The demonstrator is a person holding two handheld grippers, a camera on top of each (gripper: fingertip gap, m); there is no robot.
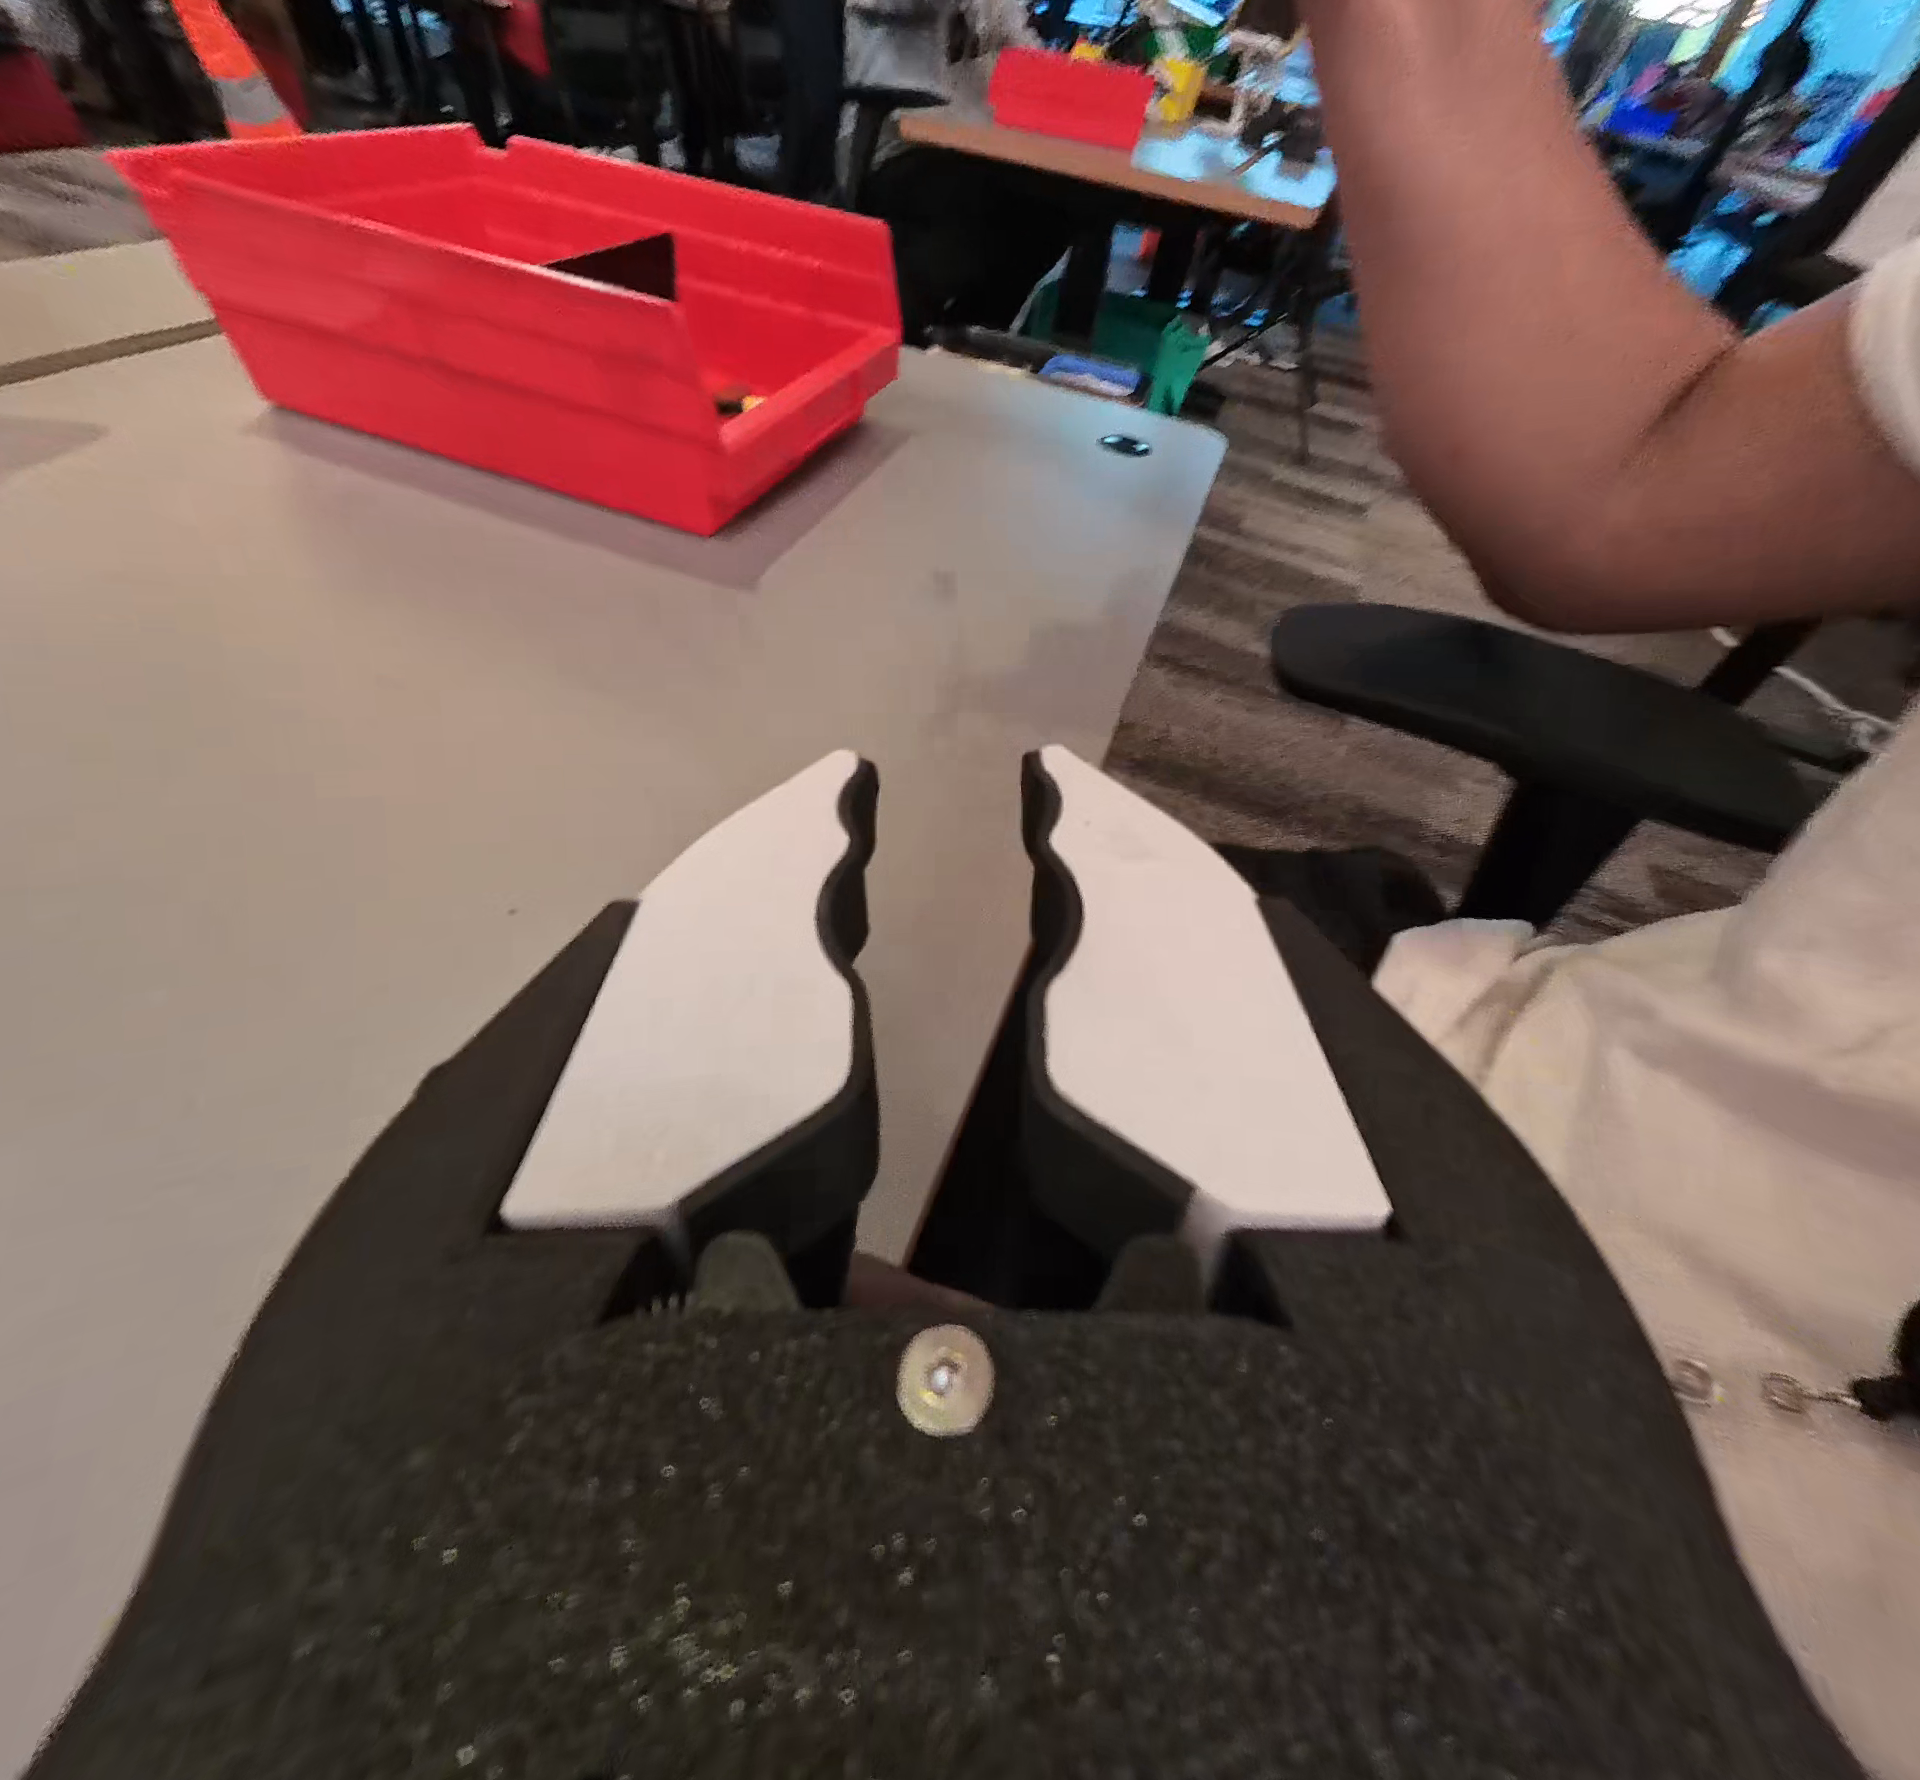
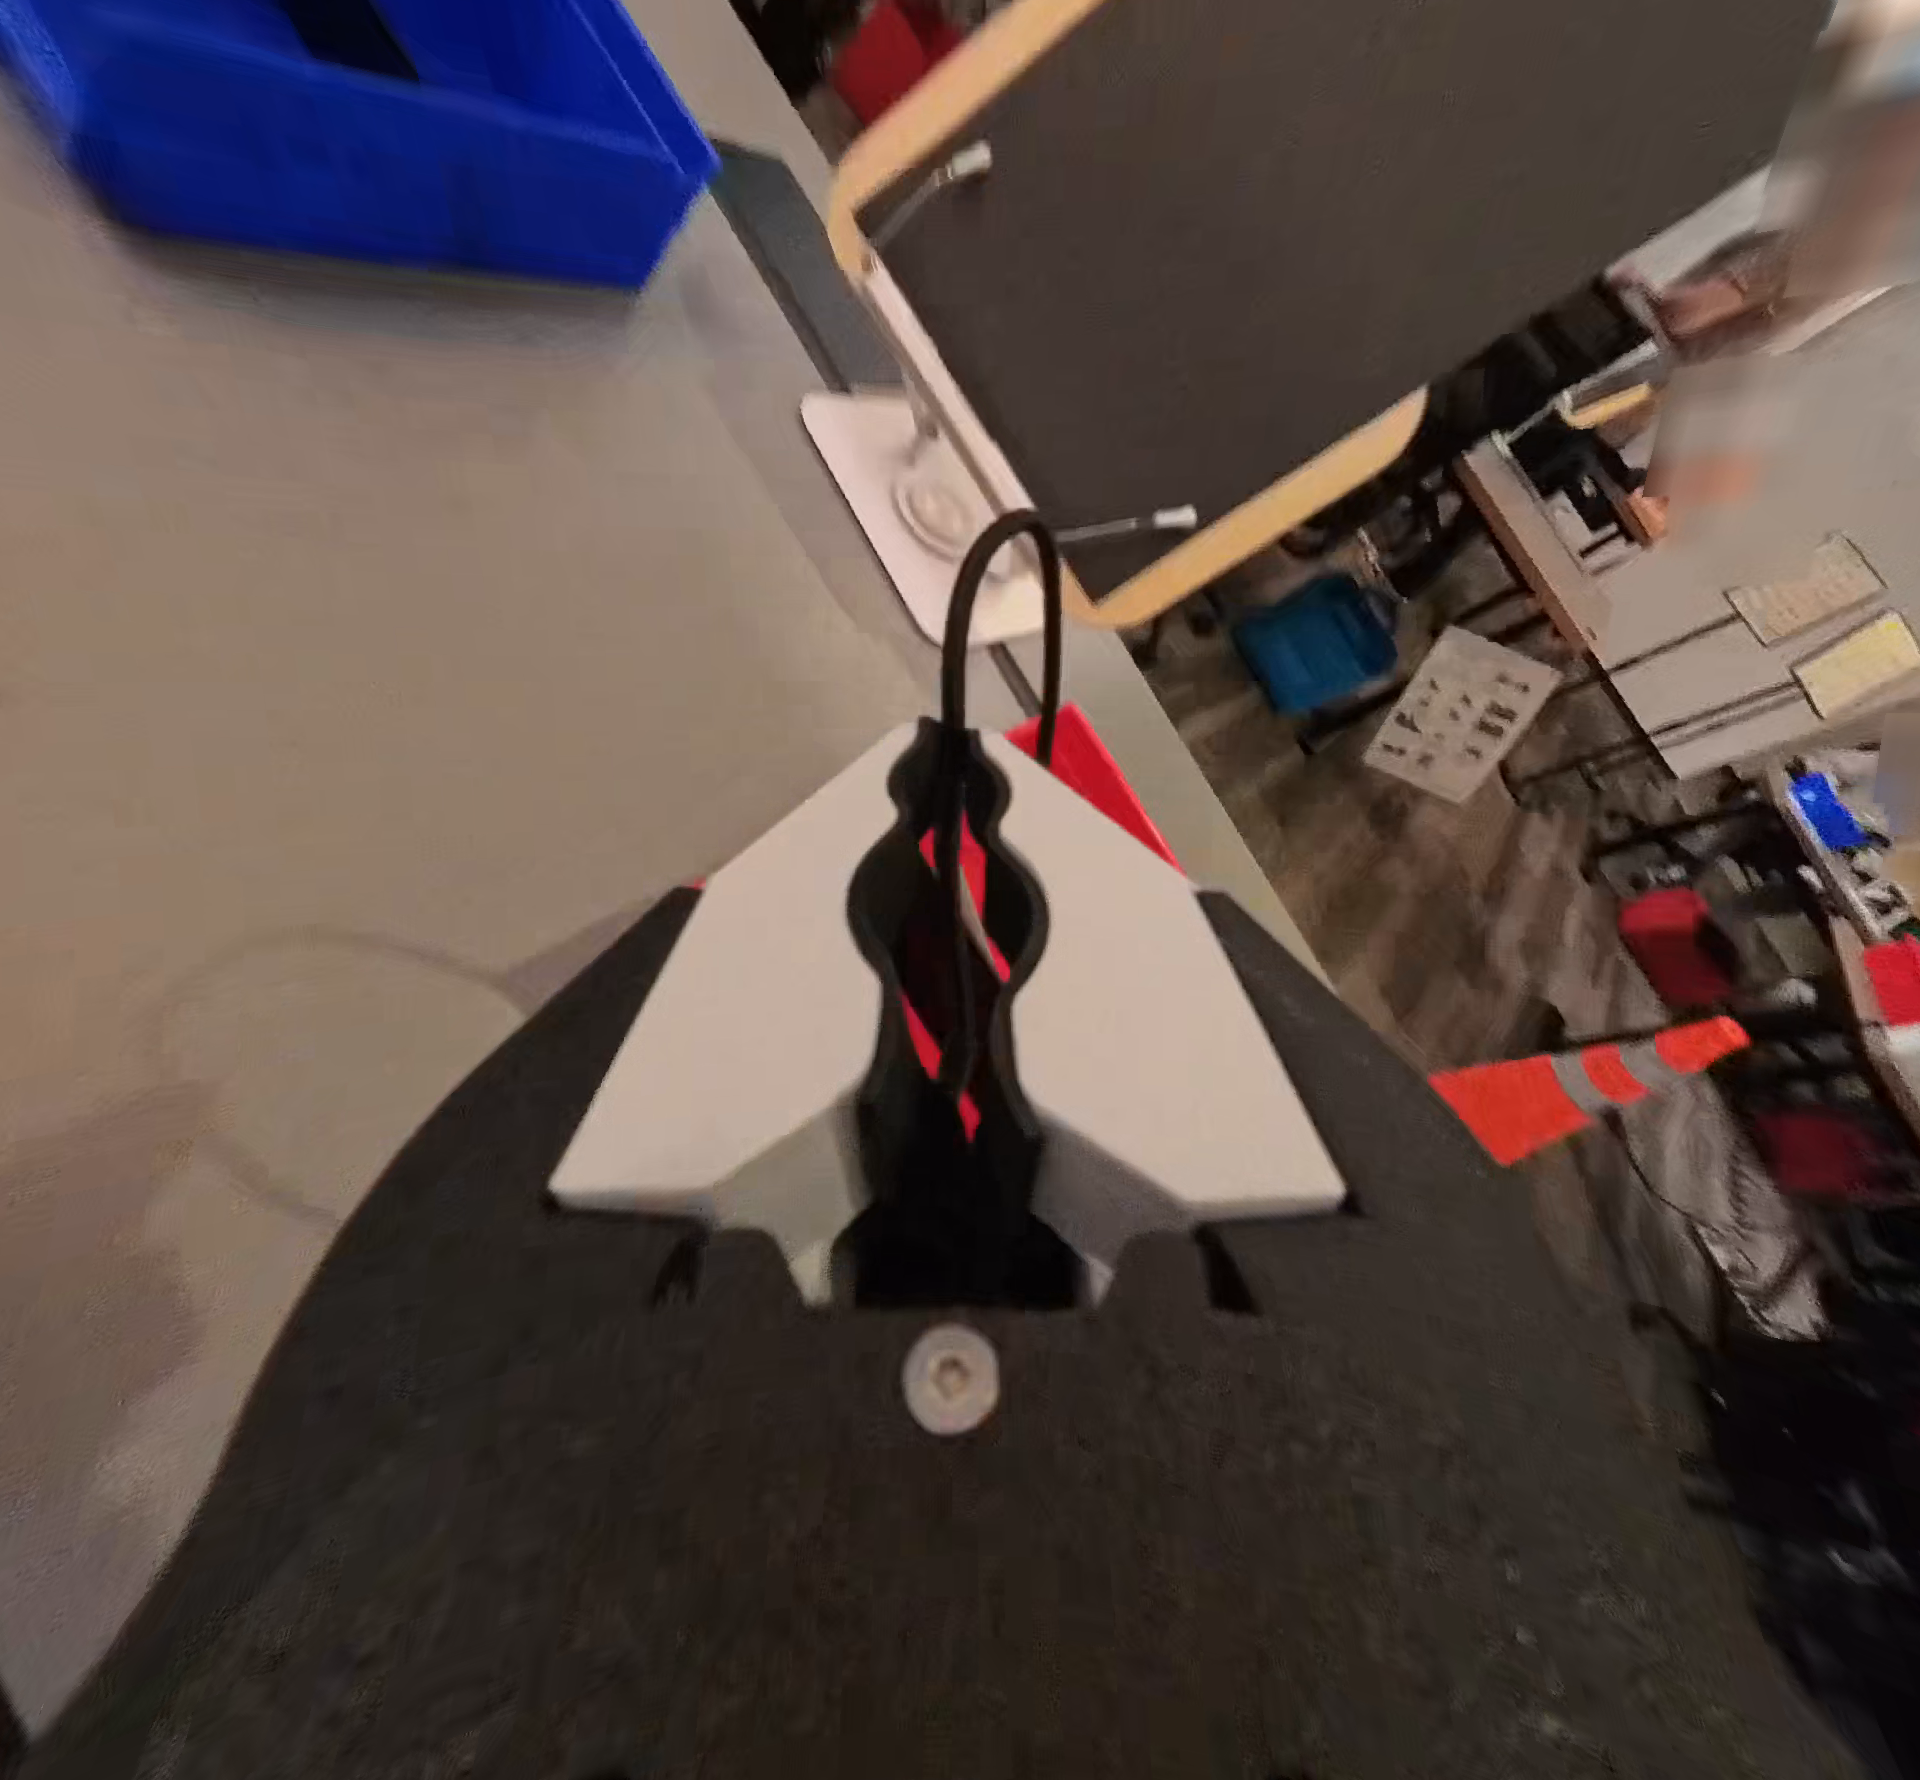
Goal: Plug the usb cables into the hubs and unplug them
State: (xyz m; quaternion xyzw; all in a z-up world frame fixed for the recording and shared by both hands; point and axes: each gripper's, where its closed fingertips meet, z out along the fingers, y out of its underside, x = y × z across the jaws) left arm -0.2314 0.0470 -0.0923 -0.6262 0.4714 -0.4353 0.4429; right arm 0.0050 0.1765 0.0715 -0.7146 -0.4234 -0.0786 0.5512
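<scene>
A thin black cable (image 2: 954,691) is pinched between the tips of the right gripper (image 2: 951,743), which is closed on it. The cable is looped above a red bin (image 2: 1101,785) at the grey table's (image 2: 364,639) edge. The left gripper (image 1: 948,774) is held apart, with nothing in it, well in front of the red bin (image 1: 520,317).

The grey table (image 1: 436,691) carries a red storage bin (image 1: 520,328), located ahead and left of the left gripper. In the right wrist view, a blue bin (image 2: 343,99) rests on the table, ahead and left of that gripper.
</scene>
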